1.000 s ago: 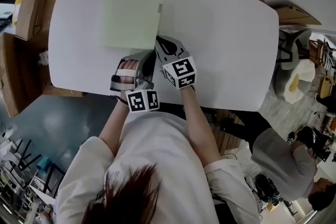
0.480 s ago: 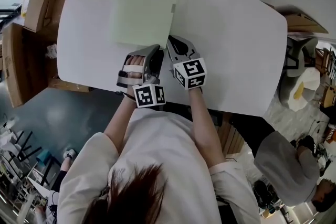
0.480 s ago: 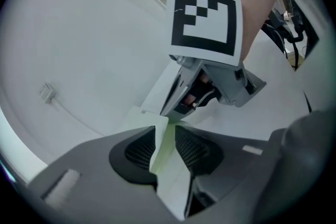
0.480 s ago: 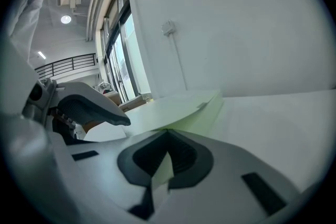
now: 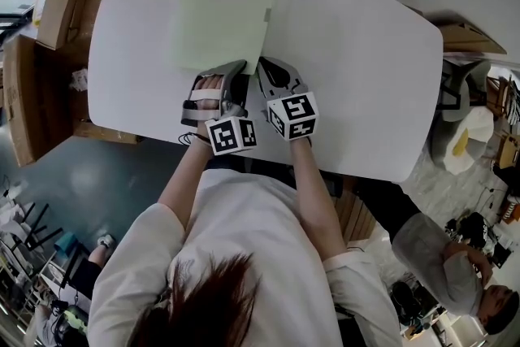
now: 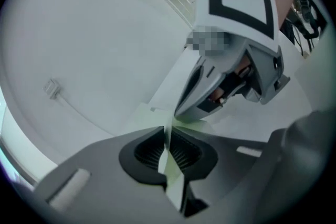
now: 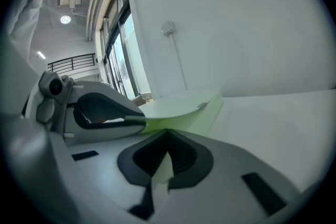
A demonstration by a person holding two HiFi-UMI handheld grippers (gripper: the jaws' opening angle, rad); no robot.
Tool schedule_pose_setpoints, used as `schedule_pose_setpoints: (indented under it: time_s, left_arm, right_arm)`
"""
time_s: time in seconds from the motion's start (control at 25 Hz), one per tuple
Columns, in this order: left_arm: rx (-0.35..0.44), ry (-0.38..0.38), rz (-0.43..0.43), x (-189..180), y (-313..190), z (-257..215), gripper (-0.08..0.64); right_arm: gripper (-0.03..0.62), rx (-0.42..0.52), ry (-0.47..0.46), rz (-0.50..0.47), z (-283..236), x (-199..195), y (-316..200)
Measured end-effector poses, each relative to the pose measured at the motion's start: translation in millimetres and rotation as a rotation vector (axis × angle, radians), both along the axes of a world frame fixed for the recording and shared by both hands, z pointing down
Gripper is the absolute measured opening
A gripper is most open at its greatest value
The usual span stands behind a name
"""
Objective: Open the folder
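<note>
L gripper (image 5: 237, 69) slid fwd, jaws just closed, pinching folder (image 5: 223, 12) near-corner cover; R gripper (image 5: 262, 67) beside it pinches lower sheet; folder lies ahead.

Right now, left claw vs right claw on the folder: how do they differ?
The left claw has just been closing onto a folder sheet; the right claw sits clamped. The left claw pinches the upper cover, bowed up slightly; the right claw seems to hold the layer beneath. Both are shut on thin pale green sheet.
</note>
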State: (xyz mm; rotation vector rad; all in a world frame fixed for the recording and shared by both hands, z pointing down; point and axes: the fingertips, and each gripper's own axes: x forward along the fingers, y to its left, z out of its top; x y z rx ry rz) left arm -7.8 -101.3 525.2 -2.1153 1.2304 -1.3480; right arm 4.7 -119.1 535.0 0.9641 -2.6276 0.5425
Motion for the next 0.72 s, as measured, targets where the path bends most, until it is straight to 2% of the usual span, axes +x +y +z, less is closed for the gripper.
schedule_pose_setpoints:
  time_s: [0.24,0.4,0.56,0.72]
  left_arm:
    - [-0.009,0.13,-0.041,-4.2,-2.3,-23.3,0.011]
    - [0.05,0.2,-0.08,-11.0,-5.7,-48.9,0.011]
    - [0.079,0.349,-0.149,-22.8,-7.1,-78.3,0.011]
    - [0.117,0.513,-0.231,-49.9,-3.6,-107.1,0.011]
  right_arm:
    - [0.008,0.005,0.037,-0.02,0.5,0.7,5.1]
    - [0.007,0.004,0.05,-0.017,1.1,0.4,4.3]
    - [0.008,0.002,0.055,-0.004,0.5,5.0,4.6]
    - [0.008,0.0,0.072,0.024,1.4,8.7,3.3]
